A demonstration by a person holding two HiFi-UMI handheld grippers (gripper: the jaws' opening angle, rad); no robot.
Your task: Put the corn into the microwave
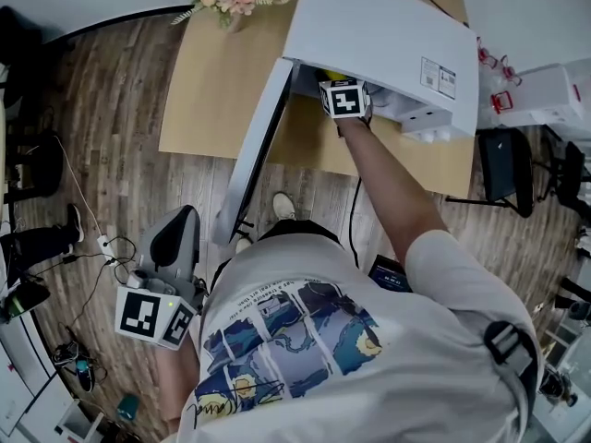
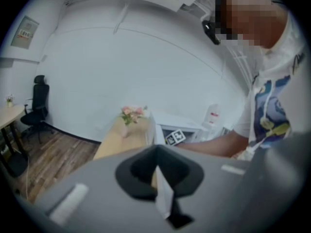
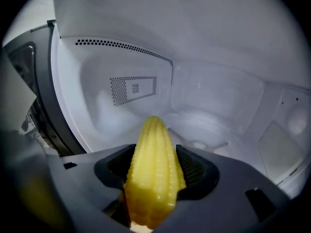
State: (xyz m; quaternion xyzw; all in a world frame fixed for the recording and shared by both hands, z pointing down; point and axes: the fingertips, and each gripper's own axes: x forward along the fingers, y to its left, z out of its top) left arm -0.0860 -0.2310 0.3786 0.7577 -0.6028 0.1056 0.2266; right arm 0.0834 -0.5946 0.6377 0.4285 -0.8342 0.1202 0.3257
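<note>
A tan table [image 1: 222, 90] stands on wood-plank flooring [image 1: 111, 137] beside white walls [image 2: 121, 67].
</note>
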